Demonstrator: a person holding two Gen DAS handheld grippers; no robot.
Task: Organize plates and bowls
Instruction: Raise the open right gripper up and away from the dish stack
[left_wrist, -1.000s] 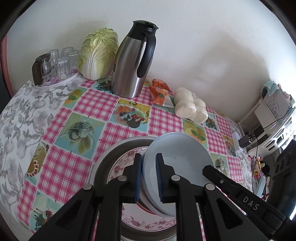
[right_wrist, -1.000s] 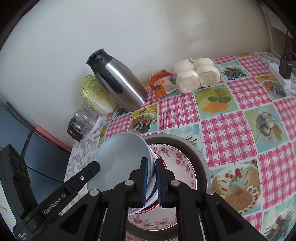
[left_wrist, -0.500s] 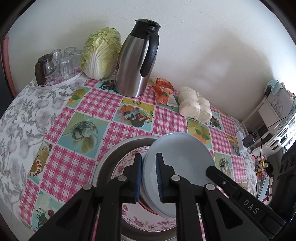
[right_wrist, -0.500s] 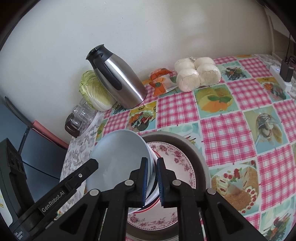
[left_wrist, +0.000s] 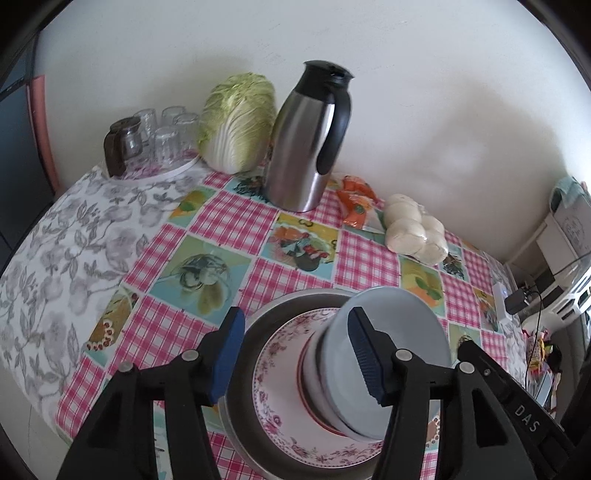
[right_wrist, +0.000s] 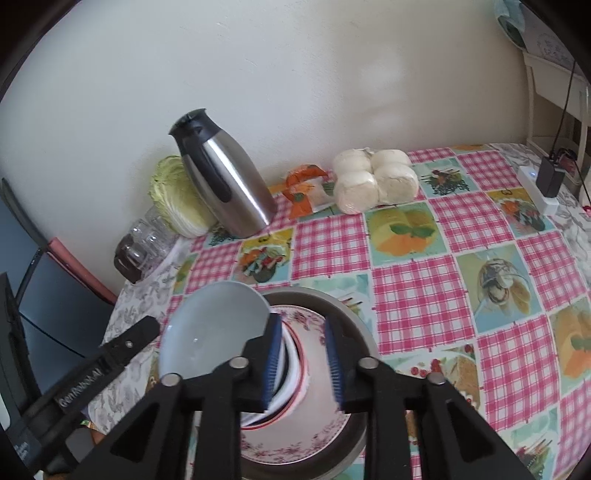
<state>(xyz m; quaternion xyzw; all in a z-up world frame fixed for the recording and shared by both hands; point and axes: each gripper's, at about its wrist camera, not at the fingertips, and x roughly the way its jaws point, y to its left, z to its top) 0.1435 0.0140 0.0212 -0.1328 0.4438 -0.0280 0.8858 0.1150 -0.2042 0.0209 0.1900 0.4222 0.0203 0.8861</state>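
Thermos (left_wrist: 310, 136), cabbage (left_wrist: 238, 122) block rear; tablecloth (left_wrist: 229, 218) between free.

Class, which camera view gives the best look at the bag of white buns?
The right wrist view: the bag of white buns sits near centre, unobstructed, each bun distinct. The left wrist view shows the same bag further off-centre and bunched.

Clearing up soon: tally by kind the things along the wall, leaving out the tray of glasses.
Cabbage: 1
Steel jug: 1
Orange packet: 1
Bag of buns: 1
Total: 4
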